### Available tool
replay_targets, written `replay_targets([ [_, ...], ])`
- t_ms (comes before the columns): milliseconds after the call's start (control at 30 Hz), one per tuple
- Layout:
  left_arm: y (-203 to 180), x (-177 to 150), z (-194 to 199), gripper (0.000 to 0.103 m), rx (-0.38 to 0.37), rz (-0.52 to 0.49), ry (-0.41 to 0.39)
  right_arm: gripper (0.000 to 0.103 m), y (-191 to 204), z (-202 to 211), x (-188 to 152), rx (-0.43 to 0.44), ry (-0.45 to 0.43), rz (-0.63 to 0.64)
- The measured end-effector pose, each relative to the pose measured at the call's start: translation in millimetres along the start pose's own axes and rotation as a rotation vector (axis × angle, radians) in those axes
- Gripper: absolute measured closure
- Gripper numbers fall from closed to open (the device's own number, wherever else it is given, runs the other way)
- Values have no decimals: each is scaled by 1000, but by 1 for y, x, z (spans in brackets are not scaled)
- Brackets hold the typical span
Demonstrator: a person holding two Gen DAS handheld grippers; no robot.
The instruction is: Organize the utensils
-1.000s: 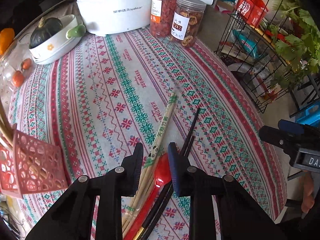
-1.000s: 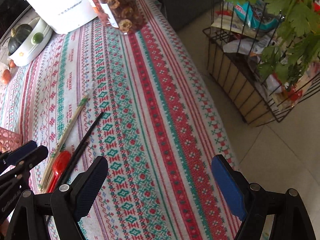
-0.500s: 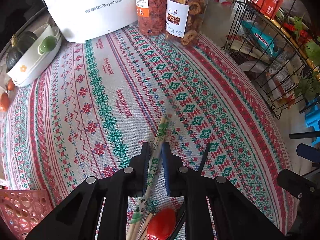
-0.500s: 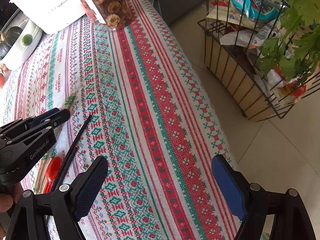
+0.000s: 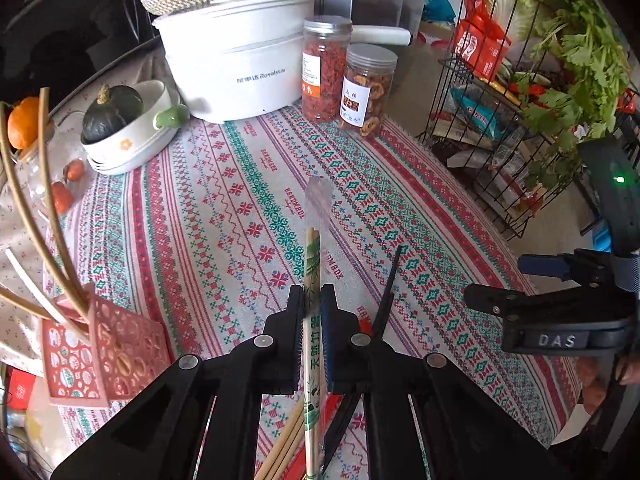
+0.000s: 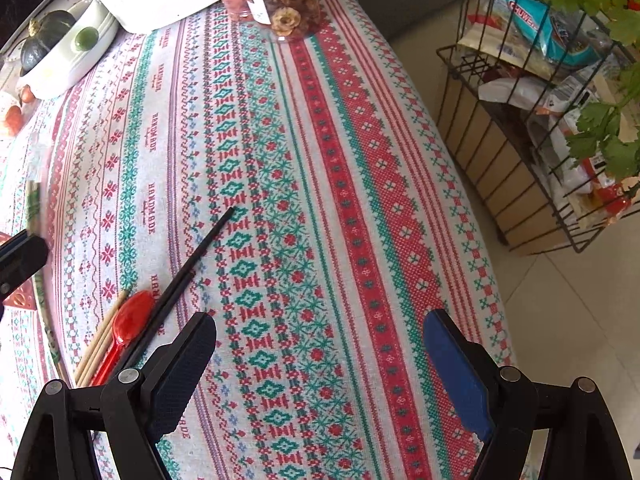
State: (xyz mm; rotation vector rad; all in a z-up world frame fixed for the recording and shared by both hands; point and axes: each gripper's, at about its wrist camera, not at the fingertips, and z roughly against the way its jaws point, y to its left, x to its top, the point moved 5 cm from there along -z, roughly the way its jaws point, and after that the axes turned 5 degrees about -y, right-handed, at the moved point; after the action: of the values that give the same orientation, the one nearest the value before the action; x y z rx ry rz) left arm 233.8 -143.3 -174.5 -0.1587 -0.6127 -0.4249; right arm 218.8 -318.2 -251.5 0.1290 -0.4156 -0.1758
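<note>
My left gripper [image 5: 311, 300] is shut on a wrapped pair of bamboo chopsticks [image 5: 313, 248] in a green-printed clear sleeve, lifted off the cloth and pointing forward. Below it lie bare bamboo chopsticks [image 5: 286, 446], a red plastic spoon [image 6: 127, 326] and black chopsticks [image 5: 390, 280], also seen in the right wrist view [image 6: 192, 260]. A pink perforated utensil holder [image 5: 100, 352] with long sticks in it stands at the left. My right gripper [image 6: 320, 364] is open and empty above the tablecloth, right of the utensil pile; it shows in the left wrist view [image 5: 532, 284].
A white electric pot [image 5: 236, 52], two snack jars [image 5: 368, 88] and a white dish holding a dark squash [image 5: 132, 128] stand at the back of the table. A black wire rack [image 6: 540, 120] with groceries and greens stands on the floor to the right.
My left gripper closed on the wrapped chopsticks and lifted them off the cloth. The right gripper stayed open and shifted slightly towards the utensil pile.
</note>
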Motion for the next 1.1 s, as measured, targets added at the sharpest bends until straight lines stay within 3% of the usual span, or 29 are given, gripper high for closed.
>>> replay_targets([
  [433,47,-52,115,98,-1,61,-174,15,49,-26,3,40,25,59],
  [500,57,-59,120,98,15,80,-183,20,53,-33,5,41,28,59],
  [633,68,-66,127,98,11,98,-193,40,64,-50,9,33,46,58],
  [833,72,-69,129,98,-9,111,-184,51,89,-61,18,-89,-7,122],
  [967,76,-71,133,98,-13,127,-190,81,104,-62,19,-69,-15,115],
  [1100,80,-74,134,98,-6,131,-190,86,111,-63,19,-39,-48,106],
])
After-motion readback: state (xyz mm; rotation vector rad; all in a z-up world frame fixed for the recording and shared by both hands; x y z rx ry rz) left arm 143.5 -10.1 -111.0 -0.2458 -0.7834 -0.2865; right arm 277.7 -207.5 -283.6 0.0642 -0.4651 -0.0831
